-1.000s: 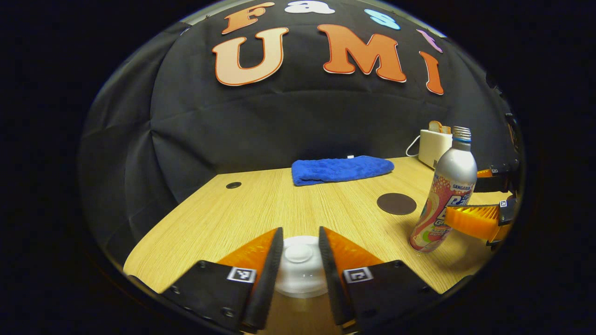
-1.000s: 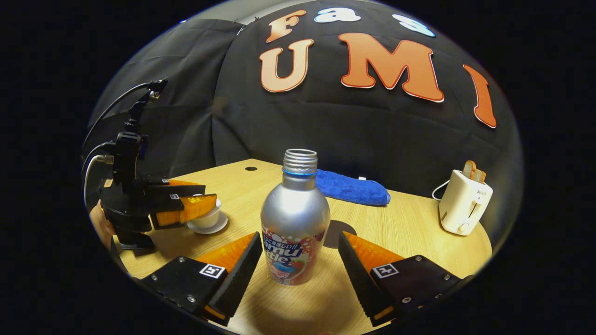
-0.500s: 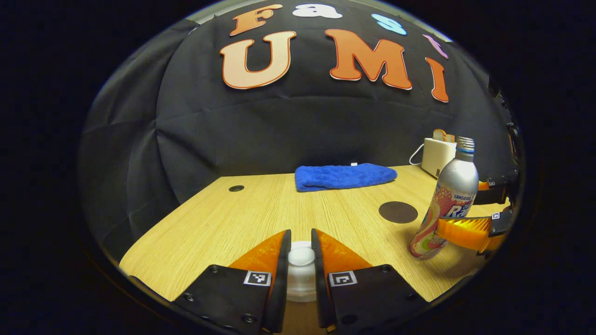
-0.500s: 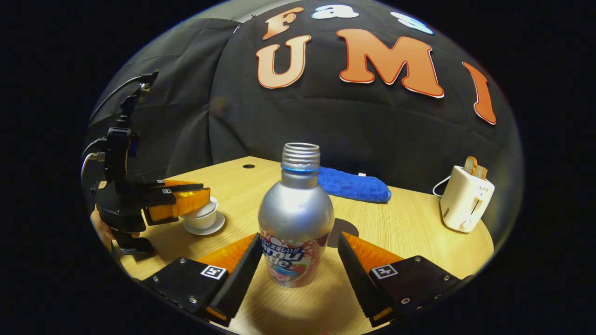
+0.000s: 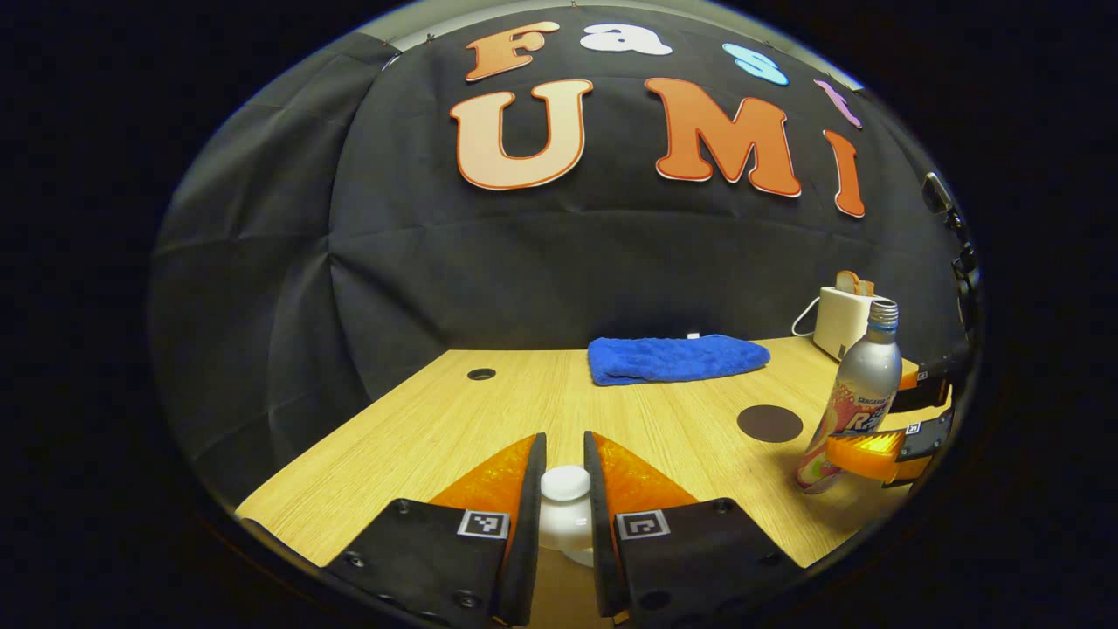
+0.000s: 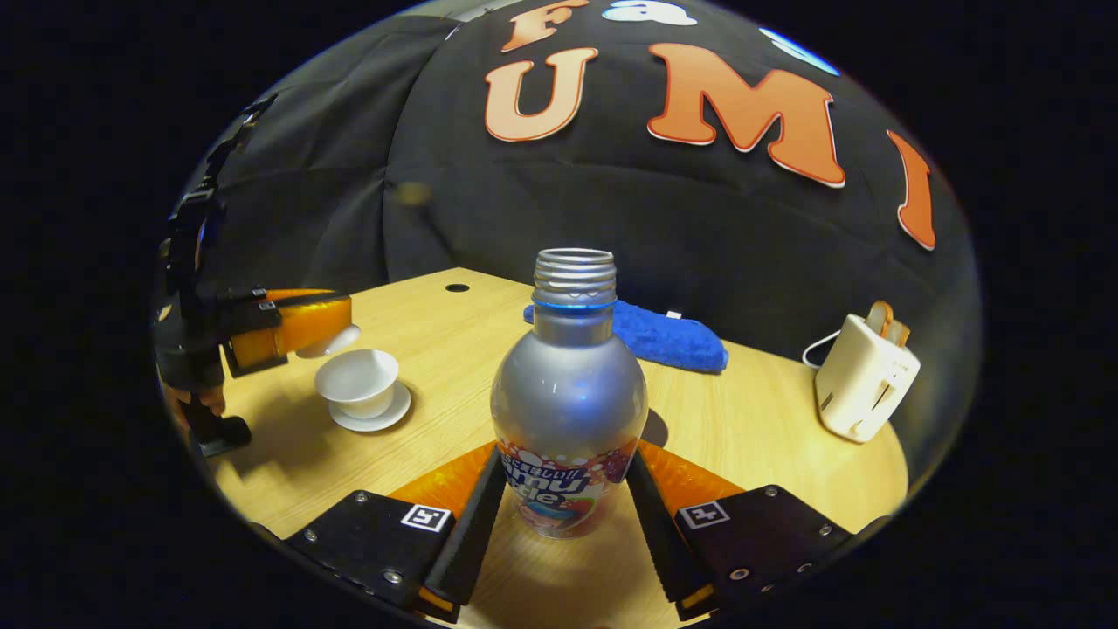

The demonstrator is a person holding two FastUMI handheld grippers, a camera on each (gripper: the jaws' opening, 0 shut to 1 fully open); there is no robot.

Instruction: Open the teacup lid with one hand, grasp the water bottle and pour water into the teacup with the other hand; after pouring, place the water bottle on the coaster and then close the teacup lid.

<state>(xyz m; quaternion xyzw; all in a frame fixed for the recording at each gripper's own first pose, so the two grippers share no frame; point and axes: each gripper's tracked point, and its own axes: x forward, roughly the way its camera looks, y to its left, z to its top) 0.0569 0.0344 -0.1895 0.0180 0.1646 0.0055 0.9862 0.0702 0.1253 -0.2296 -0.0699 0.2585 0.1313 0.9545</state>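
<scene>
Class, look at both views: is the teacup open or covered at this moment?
Open. In the right gripper view the teacup stands uncovered on its saucer, while the left gripper holds the lid raised beside it.

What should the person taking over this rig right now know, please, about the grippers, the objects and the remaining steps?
Left gripper: shut on the teacup lid, held lifted beside and above the teacup.
Right gripper: fingers pressing both sides of the water bottle, upright and uncapped on the table.
Teacup open on its saucer; coaster bare, near the bottle.
Done: lid off, bottle gripped.
Left: pour into the teacup, set the bottle on the coaster, put the lid back.
</scene>
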